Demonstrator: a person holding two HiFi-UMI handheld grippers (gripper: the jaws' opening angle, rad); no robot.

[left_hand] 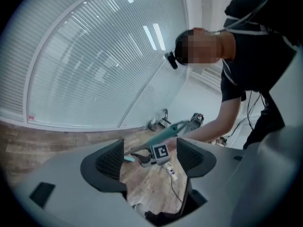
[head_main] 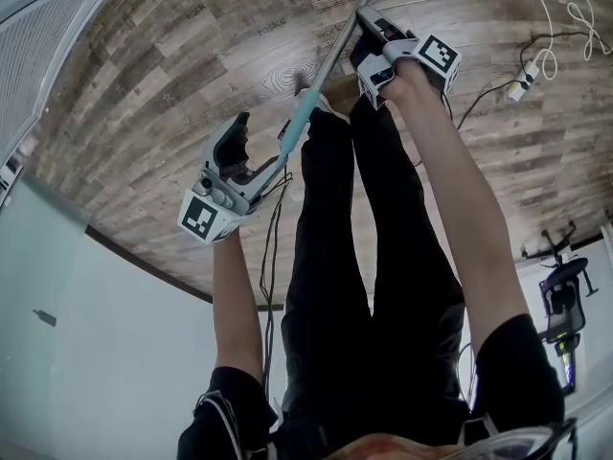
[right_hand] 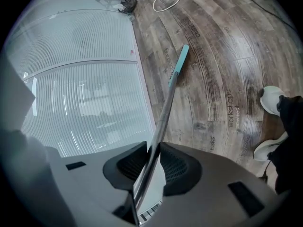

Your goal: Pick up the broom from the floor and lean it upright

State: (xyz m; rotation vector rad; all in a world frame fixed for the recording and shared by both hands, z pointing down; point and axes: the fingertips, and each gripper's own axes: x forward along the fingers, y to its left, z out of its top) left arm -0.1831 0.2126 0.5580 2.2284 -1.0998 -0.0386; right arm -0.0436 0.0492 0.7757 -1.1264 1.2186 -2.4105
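The broom is a long metal pole [right_hand: 163, 117] with a teal tip [right_hand: 181, 59] that lies on the wood floor by the blinds. My right gripper [right_hand: 152, 162] is shut on the metal pole, which runs up from between its pads. In the head view the right gripper [head_main: 369, 29] holds the pole [head_main: 335, 56] at the top centre. The pole's teal sleeve [head_main: 297, 123] passes just beside my left gripper [head_main: 257, 153]. The left gripper [left_hand: 150, 159] stands open with nothing between its fingers; beyond its jaws I see the teal sleeve [left_hand: 166, 132] and the right gripper [left_hand: 154, 154].
The person's legs in black trousers [head_main: 364, 257] and white shoes [right_hand: 271, 100] stand close to the pole. A power strip with a white cable [head_main: 524, 80] lies on the floor at the right. A chair base [head_main: 565, 290] stands farther right. A wall of blinds [right_hand: 80, 84] borders the floor.
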